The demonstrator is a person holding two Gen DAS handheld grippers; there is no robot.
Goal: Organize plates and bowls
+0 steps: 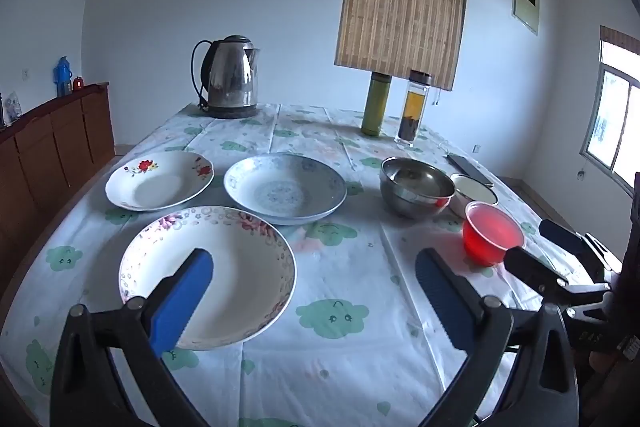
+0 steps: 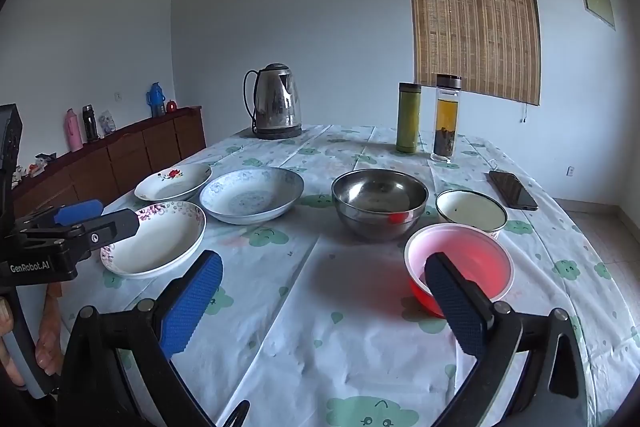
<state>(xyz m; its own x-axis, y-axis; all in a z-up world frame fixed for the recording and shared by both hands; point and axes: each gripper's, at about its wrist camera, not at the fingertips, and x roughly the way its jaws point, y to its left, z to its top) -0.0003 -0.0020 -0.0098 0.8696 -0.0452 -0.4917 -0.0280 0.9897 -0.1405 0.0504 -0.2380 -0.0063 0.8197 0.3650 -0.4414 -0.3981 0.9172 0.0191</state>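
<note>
Three plates (image 1: 208, 275) upright, rims up, three bowls (image 2: 380, 203) likewise

The steel bowl (image 2: 380, 205) stands upright, empty and shiny, and serves as the landmark. Just left of it lies the blue-patterned plate (image 2: 252, 195), shallow and wide. Beyond that plate, farther left, sits the white plate with red flowers (image 2: 174, 182); nearer and left, the pink-flowered plate (image 2: 154, 243) rests flat. Right of the steel bowl stands the white bowl (image 2: 471, 213), close beside it. In front of both stands the red plastic bowl (image 2: 460, 263), translucent and upright.
</note>
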